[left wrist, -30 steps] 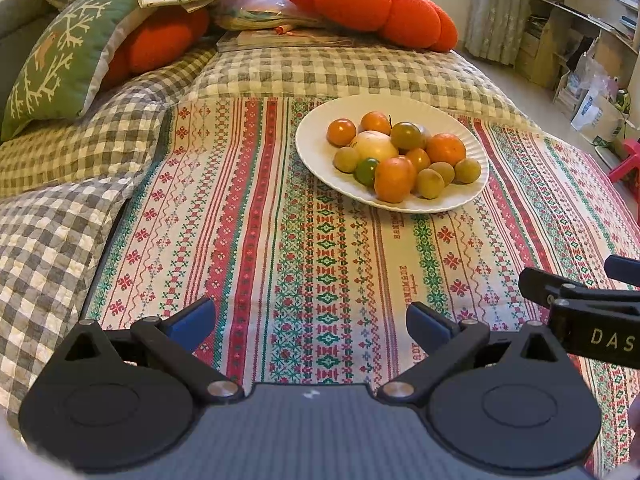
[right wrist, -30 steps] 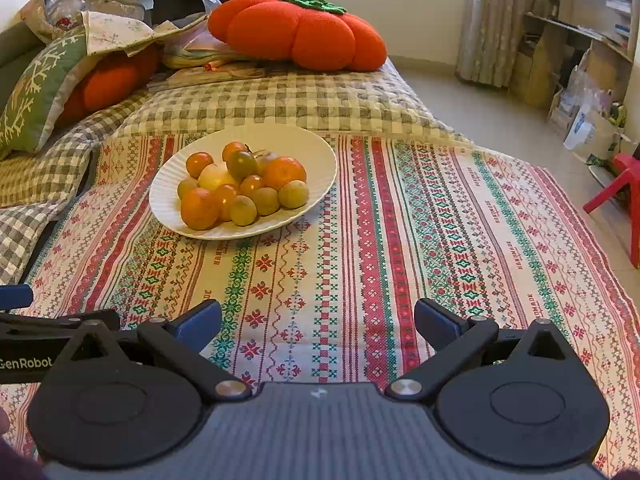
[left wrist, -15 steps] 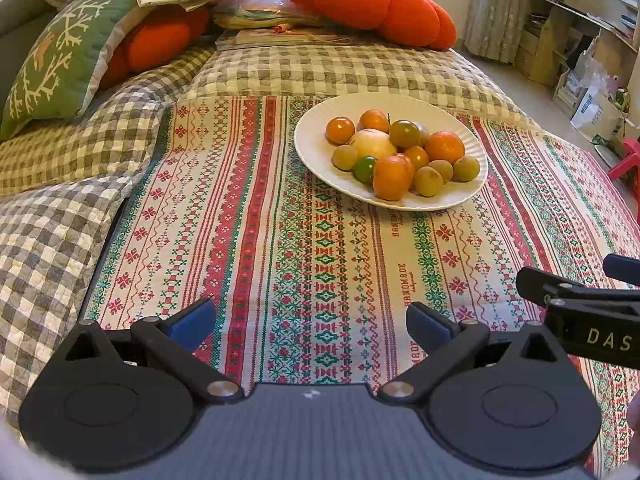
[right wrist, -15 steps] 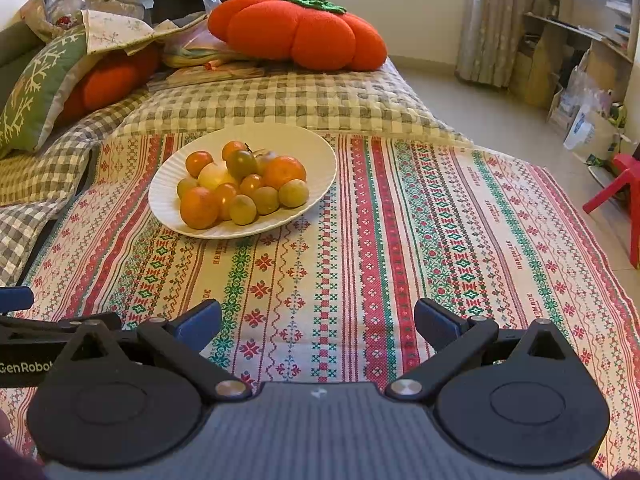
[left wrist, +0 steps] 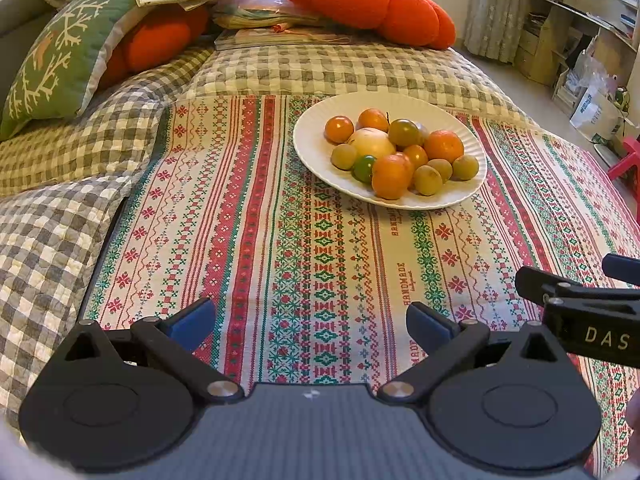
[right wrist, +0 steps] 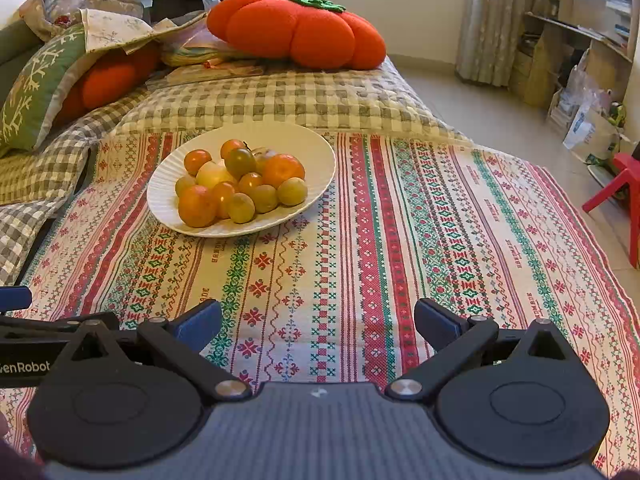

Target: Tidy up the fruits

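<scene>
A white ribbed plate (left wrist: 316, 148) (right wrist: 168, 184) rests on the patterned cloth and carries a heap of small fruits: orange ones (left wrist: 391, 176) (right wrist: 197, 205), yellow-green ones (left wrist: 427, 179) (right wrist: 292, 191) and a pale yellow one (left wrist: 372, 143) (right wrist: 212, 174). My left gripper (left wrist: 311, 322) hovers low over the cloth, well short of the plate, open and empty. My right gripper (right wrist: 318, 322) stands open too, nothing between its blue pads, the plate ahead to its left. Each gripper shows at the edge of the other's view.
The striped embroidered cloth (left wrist: 280, 248) covers a bed with a checked quilt (left wrist: 60, 240) at the left and back. Orange pumpkin cushions (right wrist: 296, 30) and a green pillow (left wrist: 52, 68) lie behind. A red stool (right wrist: 624, 188) and shelves stand right.
Both views have crept very slightly; the plate sits marginally lower and further left in the frames. Both grippers stay open and empty.
</scene>
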Action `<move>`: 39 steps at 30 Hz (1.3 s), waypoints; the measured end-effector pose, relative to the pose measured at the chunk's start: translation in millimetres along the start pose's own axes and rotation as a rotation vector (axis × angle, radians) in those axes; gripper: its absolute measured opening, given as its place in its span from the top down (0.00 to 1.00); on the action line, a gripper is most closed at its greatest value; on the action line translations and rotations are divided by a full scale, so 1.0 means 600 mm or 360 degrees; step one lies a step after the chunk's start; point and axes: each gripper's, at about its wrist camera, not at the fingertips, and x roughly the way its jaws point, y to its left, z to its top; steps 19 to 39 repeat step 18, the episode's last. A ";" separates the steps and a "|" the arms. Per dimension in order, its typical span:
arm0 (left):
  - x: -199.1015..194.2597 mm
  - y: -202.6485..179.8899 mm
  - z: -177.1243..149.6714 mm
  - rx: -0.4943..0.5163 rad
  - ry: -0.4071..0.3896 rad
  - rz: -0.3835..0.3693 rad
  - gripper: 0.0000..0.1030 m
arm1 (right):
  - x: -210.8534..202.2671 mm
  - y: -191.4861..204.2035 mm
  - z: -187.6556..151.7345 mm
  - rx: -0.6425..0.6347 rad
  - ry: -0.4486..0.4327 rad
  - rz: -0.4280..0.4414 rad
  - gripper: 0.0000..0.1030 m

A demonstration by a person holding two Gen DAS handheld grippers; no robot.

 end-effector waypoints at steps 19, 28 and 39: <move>0.001 -0.001 -0.001 0.0006 -0.0002 0.0007 0.09 | 0.000 0.000 -0.003 -0.0004 0.0002 -0.0003 0.00; 0.001 -0.001 -0.001 0.0006 -0.0002 0.0007 0.09 | 0.000 0.000 -0.003 -0.0004 0.0002 -0.0003 0.00; 0.001 -0.001 -0.001 0.0006 -0.0002 0.0007 0.09 | 0.000 0.000 -0.003 -0.0004 0.0002 -0.0003 0.00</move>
